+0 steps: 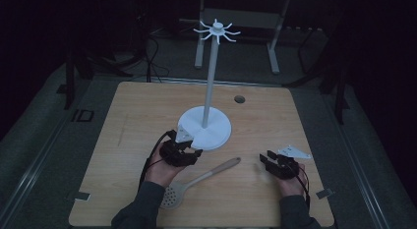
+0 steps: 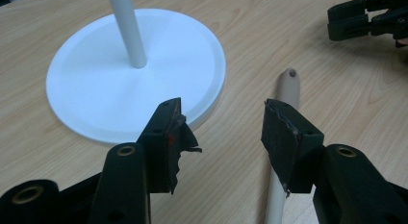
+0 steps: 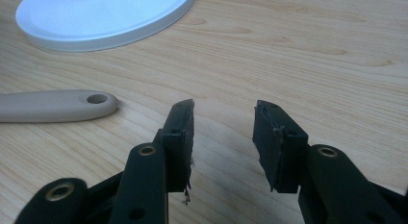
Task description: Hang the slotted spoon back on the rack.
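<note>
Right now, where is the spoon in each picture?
High view: the spoon lies low in the middle, between both hands.
Left gripper view: its handle runs up from the bottom, right of centre.
Right gripper view: its handle end lies at the left edge.
Shared landmark: the white base.

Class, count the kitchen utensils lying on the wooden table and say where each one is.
1. A beige slotted spoon lies on the table between the two hands, in front of the white stand's base, its handle end toward the right claw.

wooden table, round table hole
</note>
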A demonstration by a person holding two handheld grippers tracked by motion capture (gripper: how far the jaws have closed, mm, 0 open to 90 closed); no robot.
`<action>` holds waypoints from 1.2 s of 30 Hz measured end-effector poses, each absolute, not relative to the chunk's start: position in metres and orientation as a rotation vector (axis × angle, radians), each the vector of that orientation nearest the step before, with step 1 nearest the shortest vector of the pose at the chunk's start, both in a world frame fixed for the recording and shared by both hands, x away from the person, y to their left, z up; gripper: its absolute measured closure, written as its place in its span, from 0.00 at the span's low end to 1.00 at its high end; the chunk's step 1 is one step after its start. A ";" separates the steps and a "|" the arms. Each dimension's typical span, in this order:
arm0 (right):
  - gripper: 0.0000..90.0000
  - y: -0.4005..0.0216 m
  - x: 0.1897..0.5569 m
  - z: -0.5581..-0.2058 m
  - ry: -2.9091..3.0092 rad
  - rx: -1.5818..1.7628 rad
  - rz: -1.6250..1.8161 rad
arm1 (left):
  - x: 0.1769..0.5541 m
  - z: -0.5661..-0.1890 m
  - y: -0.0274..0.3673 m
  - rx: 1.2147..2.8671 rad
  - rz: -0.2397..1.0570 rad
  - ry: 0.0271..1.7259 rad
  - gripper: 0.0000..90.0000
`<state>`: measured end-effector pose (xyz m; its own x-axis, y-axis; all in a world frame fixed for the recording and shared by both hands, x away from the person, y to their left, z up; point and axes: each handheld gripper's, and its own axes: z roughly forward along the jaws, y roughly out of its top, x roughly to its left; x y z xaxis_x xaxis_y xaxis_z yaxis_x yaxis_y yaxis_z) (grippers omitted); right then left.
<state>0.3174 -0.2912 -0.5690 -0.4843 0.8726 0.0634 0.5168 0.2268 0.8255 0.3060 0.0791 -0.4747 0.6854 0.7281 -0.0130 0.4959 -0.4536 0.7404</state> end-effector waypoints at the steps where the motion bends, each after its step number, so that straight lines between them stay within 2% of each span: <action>1: 0.65 -0.292 0.317 -0.569 2.091 1.284 1.158 | 0.307 -0.475 0.078 2.153 0.396 0.928 0.55; 36: 0.63 -0.295 0.318 -0.571 2.085 1.297 1.151 | 0.324 -0.480 0.037 2.374 0.301 0.863 0.58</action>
